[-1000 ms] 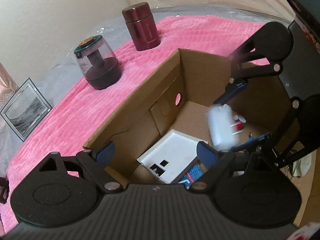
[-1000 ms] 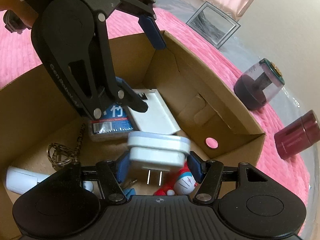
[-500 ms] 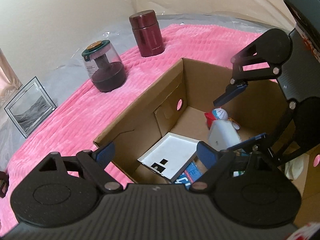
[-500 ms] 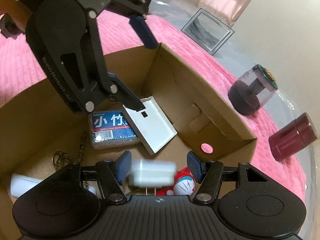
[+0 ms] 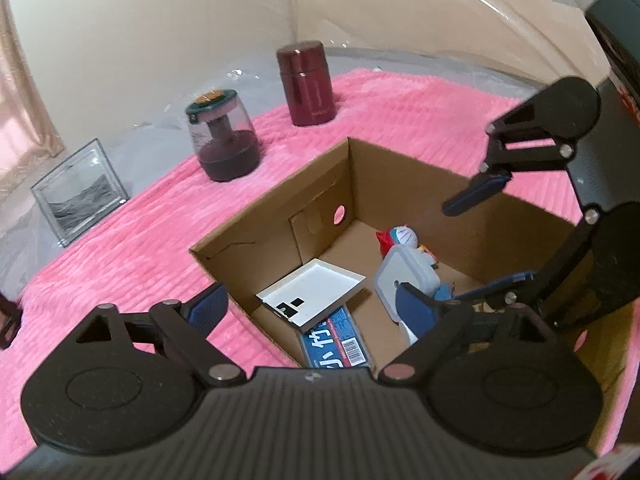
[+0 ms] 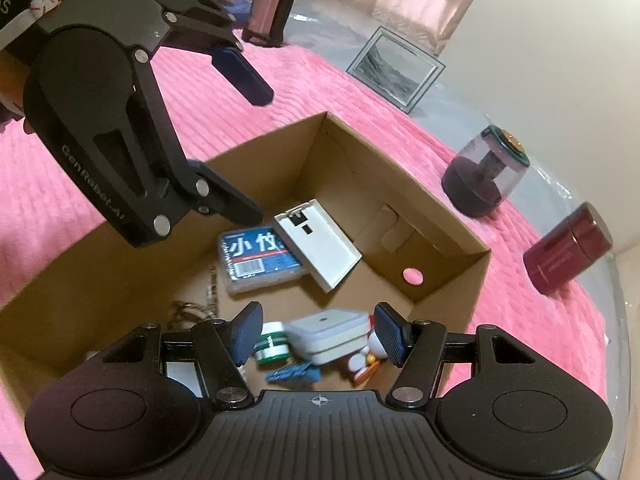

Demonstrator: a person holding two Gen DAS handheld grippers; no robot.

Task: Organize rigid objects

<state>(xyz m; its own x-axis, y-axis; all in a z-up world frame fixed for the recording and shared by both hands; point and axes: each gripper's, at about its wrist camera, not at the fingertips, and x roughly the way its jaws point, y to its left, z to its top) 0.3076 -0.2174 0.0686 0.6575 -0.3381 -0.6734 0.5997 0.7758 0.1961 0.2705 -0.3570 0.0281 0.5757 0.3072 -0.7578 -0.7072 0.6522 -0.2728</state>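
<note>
**Both grippers empty above the box, charger lying inside**

Left gripper (image 5: 310, 304): jaws wide and opening further, nothing between the pads. It hangs over the near-left wall of the one cardboard box (image 5: 276, 216).

Right gripper (image 6: 318, 334): jaws parted at a middling width, pads touching nothing. The white charger block (image 6: 332, 334) shows between them in that view but lies on the box floor below, apart from the pads.

Count inside the box:
- 1 white charger block, near the right-hand end wall, the wall with the round hole
- 1 blue-and-white figurine (image 5: 404, 238), touching the charger
- 1 white flat tray (image 6: 318, 244), tilted, one edge resting on the blue packet
- 1 blue packet (image 6: 256, 260), on the floor under the tray's edge
- 1 small green-and-white roll (image 6: 273, 346), just beside the charger
- 1 blue crumpled item (image 6: 296, 374), too blurred to identify
- 1 metal chain (image 6: 192, 312), mostly hidden behind the right gripper's finger

On the pink blanket (image 5: 132, 248) outside the box:
- 1 clear jar with green lid (image 5: 224, 140), well apart from the box
- 1 dark red canister (image 5: 308, 82), near the blanket's far edge
- 1 picture frame (image 5: 78, 192), at the blanket's left edge
</note>
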